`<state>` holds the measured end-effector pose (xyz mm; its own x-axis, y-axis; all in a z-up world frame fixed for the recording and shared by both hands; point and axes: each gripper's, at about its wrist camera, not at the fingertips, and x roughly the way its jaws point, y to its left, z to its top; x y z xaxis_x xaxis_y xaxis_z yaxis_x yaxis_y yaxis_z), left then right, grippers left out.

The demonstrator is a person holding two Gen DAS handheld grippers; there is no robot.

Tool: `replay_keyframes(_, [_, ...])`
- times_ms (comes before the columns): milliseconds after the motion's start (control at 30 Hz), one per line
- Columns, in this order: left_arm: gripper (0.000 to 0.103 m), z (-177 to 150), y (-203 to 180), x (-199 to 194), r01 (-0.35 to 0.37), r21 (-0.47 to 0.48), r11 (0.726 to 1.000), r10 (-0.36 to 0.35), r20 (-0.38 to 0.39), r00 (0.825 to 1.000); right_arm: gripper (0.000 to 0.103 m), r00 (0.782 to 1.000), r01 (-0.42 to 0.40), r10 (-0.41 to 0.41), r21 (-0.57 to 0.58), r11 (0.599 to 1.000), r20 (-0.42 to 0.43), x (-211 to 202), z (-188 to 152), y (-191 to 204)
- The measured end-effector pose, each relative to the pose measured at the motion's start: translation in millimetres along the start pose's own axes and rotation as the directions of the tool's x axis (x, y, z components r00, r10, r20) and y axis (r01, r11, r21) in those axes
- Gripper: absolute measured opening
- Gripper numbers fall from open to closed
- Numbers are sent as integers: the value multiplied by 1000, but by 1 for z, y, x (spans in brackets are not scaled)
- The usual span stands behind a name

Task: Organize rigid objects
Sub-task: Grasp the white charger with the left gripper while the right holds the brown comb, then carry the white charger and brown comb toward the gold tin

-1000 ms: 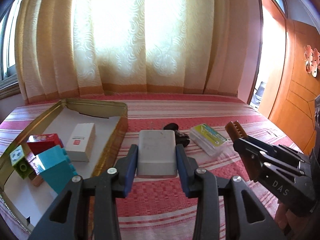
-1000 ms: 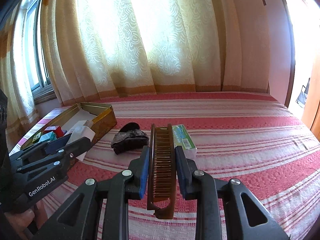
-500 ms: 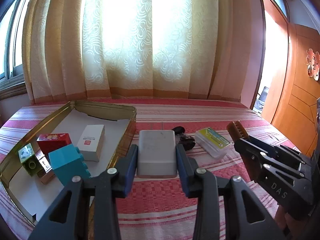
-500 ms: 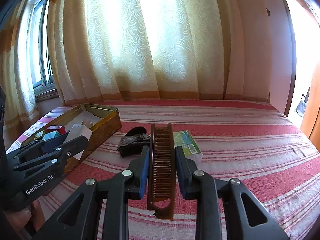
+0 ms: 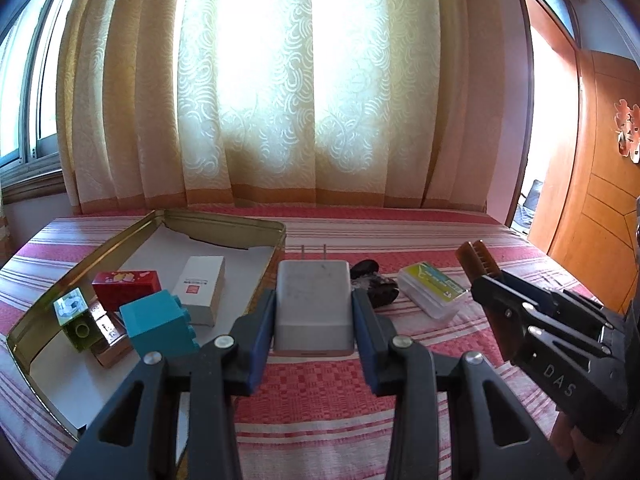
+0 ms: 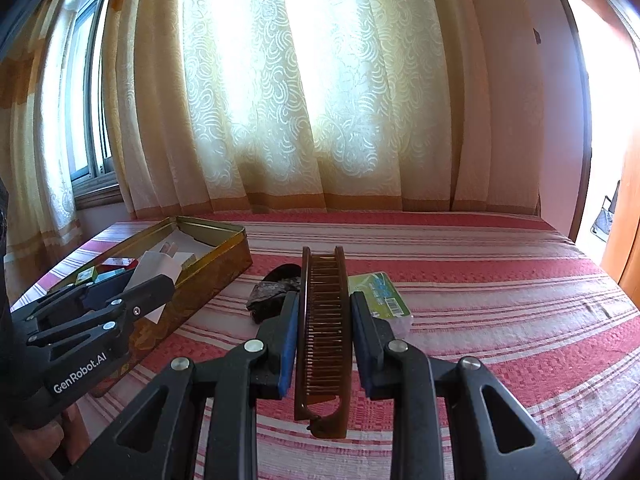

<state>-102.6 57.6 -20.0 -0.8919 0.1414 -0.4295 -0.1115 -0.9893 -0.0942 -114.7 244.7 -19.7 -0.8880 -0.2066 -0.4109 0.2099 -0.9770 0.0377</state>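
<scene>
A white rectangular plug-in charger [image 5: 313,307] with two metal prongs is being gripped between the blue pads of the left gripper [image 5: 313,322], held level above the red and white striped bedspread [image 5: 400,364], just beside the right wall of the open gold metal tin [image 5: 224,222]. The prongs are being pointed away from the camera, toward the patterned cream curtain [image 5: 280,92].

A brown plastic folding comb [image 6: 324,332] is being clamped on edge by the right gripper [image 6: 324,340], its length running along the fingers and its hinged end hanging toward the camera. The right gripper is being held to the right of the left one, above the bedspread's near part.

Inside the tin, toward its near left corner, a teal toy brick [image 5: 158,330], a red box [image 5: 126,288], a green block [image 5: 74,318] and a white carton [image 5: 202,294] are being kept. On the bedspread beyond the grippers, a black hair clip [image 6: 276,288] and a clear plastic case with a green label [image 5: 432,290] are lying near each other.
</scene>
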Motion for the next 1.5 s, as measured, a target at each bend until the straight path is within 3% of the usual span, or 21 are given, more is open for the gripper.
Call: replay_keyframes(1500, [37,-4,25,-30,-36,-40,999,40,102,994,28,994,-76,80,-45,996,81,-11,-4,36])
